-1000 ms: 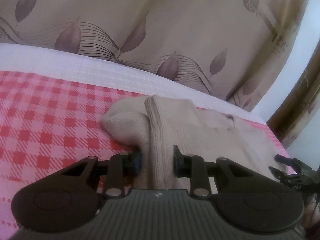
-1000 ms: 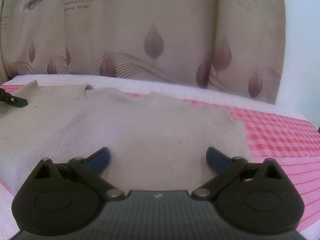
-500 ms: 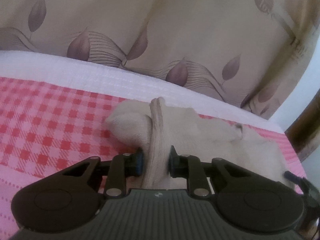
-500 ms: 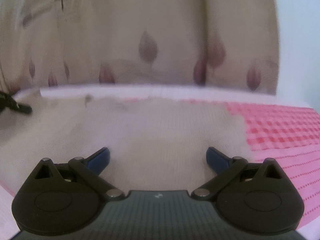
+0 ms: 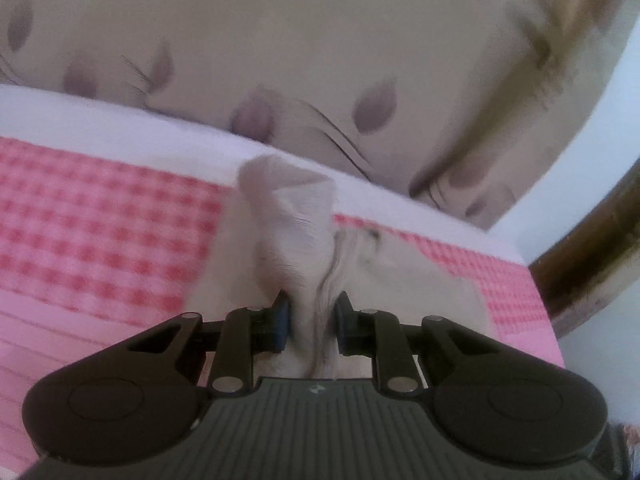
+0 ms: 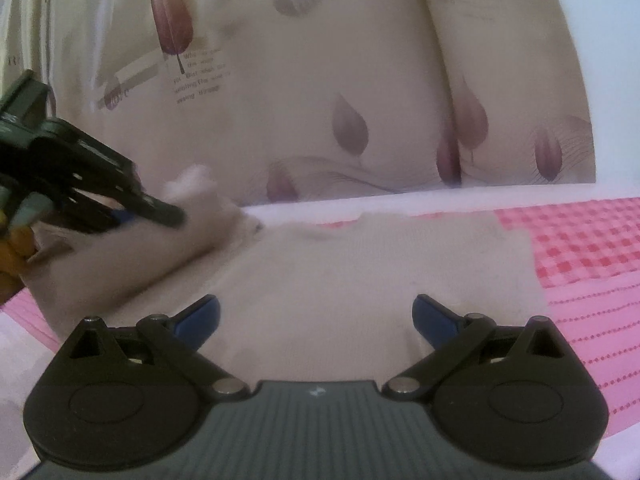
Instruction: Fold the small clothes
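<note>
Beige knit sweater point(image 6: 360, 280) lies spread on a bed covered by a pink-and-red checked bedspread point(image 6: 580, 248), with a leaf-printed curtain point(image 6: 320, 80) hanging behind. Only the right wrist view shows the garment's flat body and the left gripper point(image 6: 160, 212) from outside, raised at the left edge with a sleeve point(image 6: 132, 248) lifted off the bed and draped below it. Only the left wrist view shows that grip up close: the left gripper point(image 5: 310, 320) has its blue-padded fingers point(image 5: 281, 324) drawn nearly together and clamped on a bunched fold of the sleeve point(image 5: 296, 224), whose ribbed cuff stands up ahead of the fingers; a dark wooden post point(image 5: 592, 248) shows at the right there. The right gripper point(image 6: 316, 320) hovers over the sweater's near edge with its fingers point(image 6: 200, 316) spread wide apart, holding nothing; whether they touch the fabric cannot be told.
</note>
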`<control>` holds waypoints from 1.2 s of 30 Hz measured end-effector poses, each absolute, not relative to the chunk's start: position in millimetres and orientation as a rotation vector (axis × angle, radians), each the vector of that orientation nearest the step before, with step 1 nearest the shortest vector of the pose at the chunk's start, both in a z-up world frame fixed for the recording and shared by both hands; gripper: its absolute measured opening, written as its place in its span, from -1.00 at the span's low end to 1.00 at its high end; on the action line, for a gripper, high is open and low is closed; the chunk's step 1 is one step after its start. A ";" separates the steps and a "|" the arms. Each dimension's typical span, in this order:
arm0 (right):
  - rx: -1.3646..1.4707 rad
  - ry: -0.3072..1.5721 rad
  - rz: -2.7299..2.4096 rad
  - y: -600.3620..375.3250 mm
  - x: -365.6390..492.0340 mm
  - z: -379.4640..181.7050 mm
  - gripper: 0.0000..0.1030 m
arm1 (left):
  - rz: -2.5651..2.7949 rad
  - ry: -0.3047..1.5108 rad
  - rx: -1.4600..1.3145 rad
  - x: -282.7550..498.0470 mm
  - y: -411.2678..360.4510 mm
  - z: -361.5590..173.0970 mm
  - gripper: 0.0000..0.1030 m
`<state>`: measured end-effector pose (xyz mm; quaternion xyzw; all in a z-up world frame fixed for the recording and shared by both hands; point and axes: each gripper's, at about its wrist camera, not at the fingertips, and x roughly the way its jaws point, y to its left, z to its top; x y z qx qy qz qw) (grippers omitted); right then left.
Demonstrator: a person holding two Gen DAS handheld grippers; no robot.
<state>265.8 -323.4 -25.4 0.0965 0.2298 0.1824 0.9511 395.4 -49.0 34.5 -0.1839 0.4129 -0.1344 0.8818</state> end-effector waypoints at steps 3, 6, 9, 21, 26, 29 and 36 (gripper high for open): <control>0.220 0.471 0.384 -329.3 264.3 -25.9 1.00 | -0.288 0.902 -0.410 395.7 -70.9 19.7 -0.58; 0.225 0.476 0.392 -329.6 265.3 -26.1 1.00 | -0.312 0.895 -0.436 397.1 -75.5 15.4 -0.54; 0.221 0.486 0.412 -328.5 266.7 -25.5 1.00 | -0.387 0.897 -0.555 397.2 -58.6 19.2 0.25; 0.635 0.487 0.541 -347.3 275.4 -3.5 0.95 | -0.355 0.551 -0.401 330.0 27.1 24.6 0.57; 0.784 0.626 0.617 -316.0 309.4 -11.5 0.39 | -0.421 0.509 -0.458 305.1 28.2 -23.9 0.37; 0.801 0.679 0.594 -302.4 323.0 -22.2 0.33 | -0.441 0.485 -0.495 296.9 26.0 -41.8 0.39; 0.944 0.731 0.612 -290.8 346.5 -43.9 0.32 | -0.497 0.456 -0.307 291.4 -0.1 -33.7 0.59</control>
